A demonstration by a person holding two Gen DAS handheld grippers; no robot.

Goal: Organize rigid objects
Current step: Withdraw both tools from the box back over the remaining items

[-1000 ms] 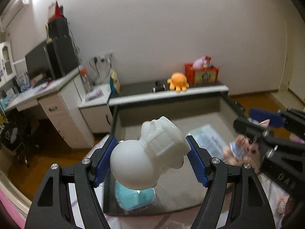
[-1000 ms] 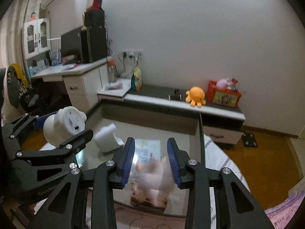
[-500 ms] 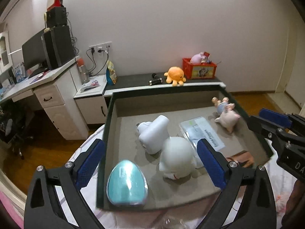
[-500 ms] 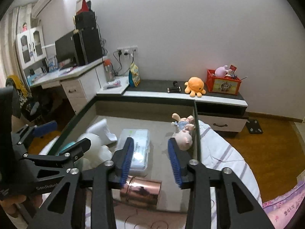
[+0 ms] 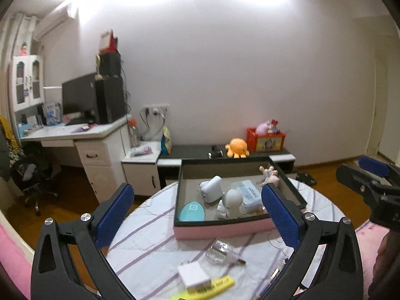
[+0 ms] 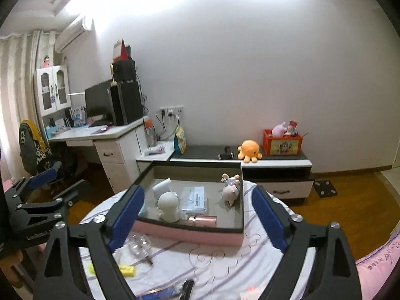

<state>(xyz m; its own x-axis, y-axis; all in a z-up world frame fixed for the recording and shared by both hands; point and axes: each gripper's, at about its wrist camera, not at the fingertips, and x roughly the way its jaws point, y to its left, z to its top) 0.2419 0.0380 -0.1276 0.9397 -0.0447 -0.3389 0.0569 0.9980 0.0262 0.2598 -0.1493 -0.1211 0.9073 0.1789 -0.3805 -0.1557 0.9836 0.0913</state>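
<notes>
This is a lived-in home bedroom or study. A white desk with drawers carries a monitor and a black computer tower, with a glass-door cabinet above. A low cabinet along the plain wall holds an orange plush octopus and a red toy crate. An air conditioner hangs high, the floor is wooden, and pink bedding lies nearby.

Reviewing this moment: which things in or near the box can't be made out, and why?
- Copper cylinder: in the left wrist view, hidden behind the left gripper's finger.
- Teal egg-shaped item: in the right wrist view, hidden behind the right gripper's finger.
- Clear item on the tablecloth: too blurred to identify.
</notes>
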